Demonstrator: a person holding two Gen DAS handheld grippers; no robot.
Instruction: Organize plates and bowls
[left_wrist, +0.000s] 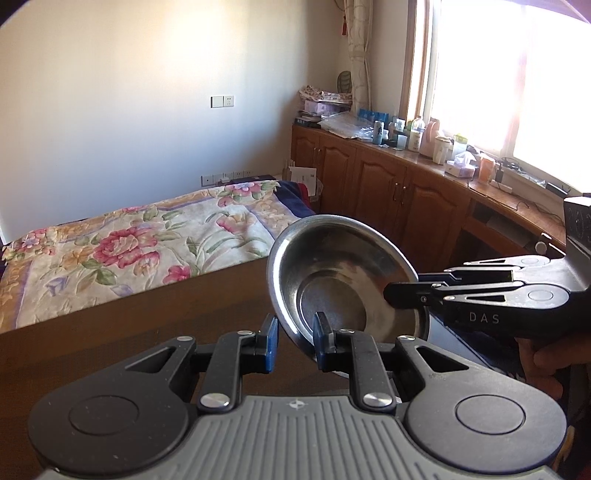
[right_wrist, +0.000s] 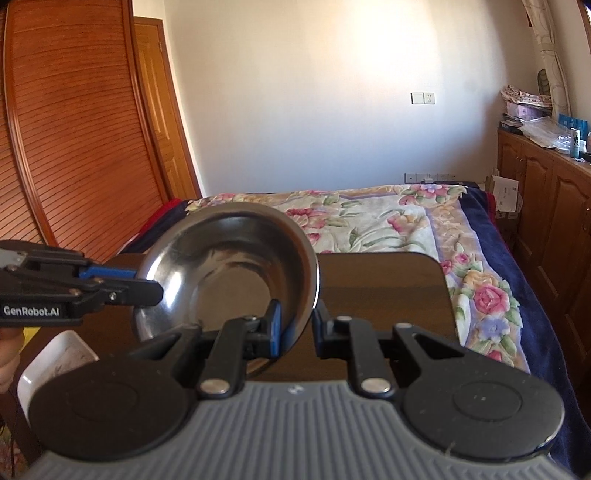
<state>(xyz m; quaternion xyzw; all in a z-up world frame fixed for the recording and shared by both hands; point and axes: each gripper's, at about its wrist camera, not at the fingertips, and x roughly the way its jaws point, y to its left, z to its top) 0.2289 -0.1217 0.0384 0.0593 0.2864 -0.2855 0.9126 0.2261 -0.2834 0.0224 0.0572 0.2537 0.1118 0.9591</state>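
Steel bowl (left_wrist: 343, 280) is held tilted in the air over the dark wooden table (right_wrist: 384, 280), its opening turned toward both cameras. Right gripper (left_wrist: 400, 293) is clenched on the rim at one side. Left gripper (left_wrist: 295, 341) is parted, the rim's lower edge sitting between its jaws without being pinched. White tray (right_wrist: 55, 362) is seen low, on the left gripper's side
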